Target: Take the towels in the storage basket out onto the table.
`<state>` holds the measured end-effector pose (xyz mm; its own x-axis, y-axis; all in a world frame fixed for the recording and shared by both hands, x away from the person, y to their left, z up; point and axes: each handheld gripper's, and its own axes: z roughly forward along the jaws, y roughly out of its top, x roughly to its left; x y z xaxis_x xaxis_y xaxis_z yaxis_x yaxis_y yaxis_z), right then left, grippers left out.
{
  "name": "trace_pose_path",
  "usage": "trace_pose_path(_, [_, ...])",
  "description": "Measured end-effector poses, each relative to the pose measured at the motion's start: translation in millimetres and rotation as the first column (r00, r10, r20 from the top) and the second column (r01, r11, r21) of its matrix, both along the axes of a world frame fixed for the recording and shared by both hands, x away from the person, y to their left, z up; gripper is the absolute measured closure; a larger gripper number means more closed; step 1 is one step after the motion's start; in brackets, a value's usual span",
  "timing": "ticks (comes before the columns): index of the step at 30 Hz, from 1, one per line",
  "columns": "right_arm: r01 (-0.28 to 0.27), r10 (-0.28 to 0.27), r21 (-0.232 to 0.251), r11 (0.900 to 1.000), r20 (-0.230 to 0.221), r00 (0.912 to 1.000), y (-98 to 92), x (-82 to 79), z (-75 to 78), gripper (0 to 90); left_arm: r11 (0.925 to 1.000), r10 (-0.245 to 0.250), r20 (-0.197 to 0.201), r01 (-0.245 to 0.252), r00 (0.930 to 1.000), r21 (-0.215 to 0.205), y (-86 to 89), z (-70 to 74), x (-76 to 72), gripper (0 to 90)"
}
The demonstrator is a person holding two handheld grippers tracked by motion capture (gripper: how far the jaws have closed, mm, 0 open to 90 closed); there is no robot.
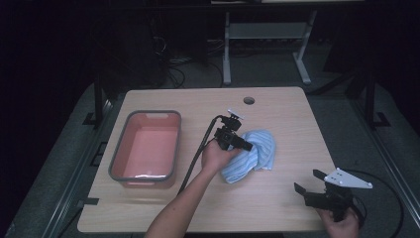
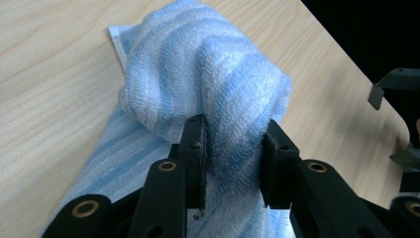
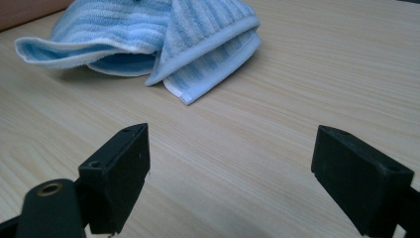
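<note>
My right hand (image 1: pixel 339 223) holds the right gripper (image 1: pixel 306 191) at the near right corner of the table (image 1: pixel 198 213), low over the wood. Its jaws are spread wide with bare tabletop between them; nothing is in contact with either jaw. The grey three-cornered plate (image 1: pixel 349 179) sits on top of this gripper, and its cable (image 1: pixel 391 198) loops off past the right table edge. In the right gripper view, the jaws point toward the blue striped towel (image 3: pixel 168 34), which lies well apart from them, farther along the table.

My left forearm (image 1: pixel 176 210) reaches in from the near edge toward the table centre. My left hand (image 1: pixel 215 156) holds the left gripper (image 1: pixel 246 145) against the towel (image 1: pixel 252 153). In the left gripper view, the left gripper (image 2: pixel 230 158) has its jaws on either side of a raised fold of the towel (image 2: pixel 208 79). The cloth bunches between them, and both jaws press into the fabric, so this gripper is pinching the towel. The rest of the towel lies crumpled on the wood, slightly right of centre. A black cable (image 1: pixel 198 153) trails from the left gripper back toward the near edge.

To the left of the towel, well apart from it, a pink tub (image 1: pixel 168 116) with a grey rim stands on the table. Its interior appears empty.

Near the far edge, a round hole (image 1: pixel 249 100) passes through the tabletop. Beyond the table, a grey frame (image 1: pixel 265 44) stands on the floor.
</note>
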<state>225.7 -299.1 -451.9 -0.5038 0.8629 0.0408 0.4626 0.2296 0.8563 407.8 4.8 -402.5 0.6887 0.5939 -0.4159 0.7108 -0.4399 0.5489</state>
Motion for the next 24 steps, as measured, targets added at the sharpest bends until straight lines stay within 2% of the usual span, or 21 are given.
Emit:
trace_pose_path(6, [-0.005, 0.005, -0.003, 1.0, 0.0, 1.0, 1.5, 0.5, 0.4, 14.7, 0.9996, 0.023, 0.016, -0.022, 0.9996, -0.014, 4.4, 2.8, -1.9, 59.7])
trace_pose_path(11, [-0.006, 0.006, -0.002, 1.0, -0.001, 1.0, 1.3, -0.2, 0.7, 14.7, 0.9998, 0.011, 0.031, -0.01, 0.9995, -0.02, 9.3, 8.5, -6.5, 58.1])
trace_pose_path(18, [-0.001, 0.001, -0.007, 1.0, -0.001, 1.0, 1.2, 0.8, 0.6, 14.7, 1.0, -0.001, 0.066, 0.001, 0.9978, 0.001, 18.1, 16.3, -14.4, 54.4])
trace_pose_path(21, [-0.001, 0.001, -0.009, 1.0, -0.002, 1.0, 1.8, 1.2, 0.4, 14.7, 0.9999, 0.005, 0.073, -0.004, 0.9973, -0.013, 25.2, 20.7, -19.4, 52.6])
trace_pose_path(24, [-0.002, 0.002, -0.012, 1.0, -0.005, 1.0, 3.0, 1.4, 0.3, 14.7, 1.0, 0.001, 0.085, -0.001, 0.9964, -0.006, 30.3, 23.6, -24.2, 50.8])
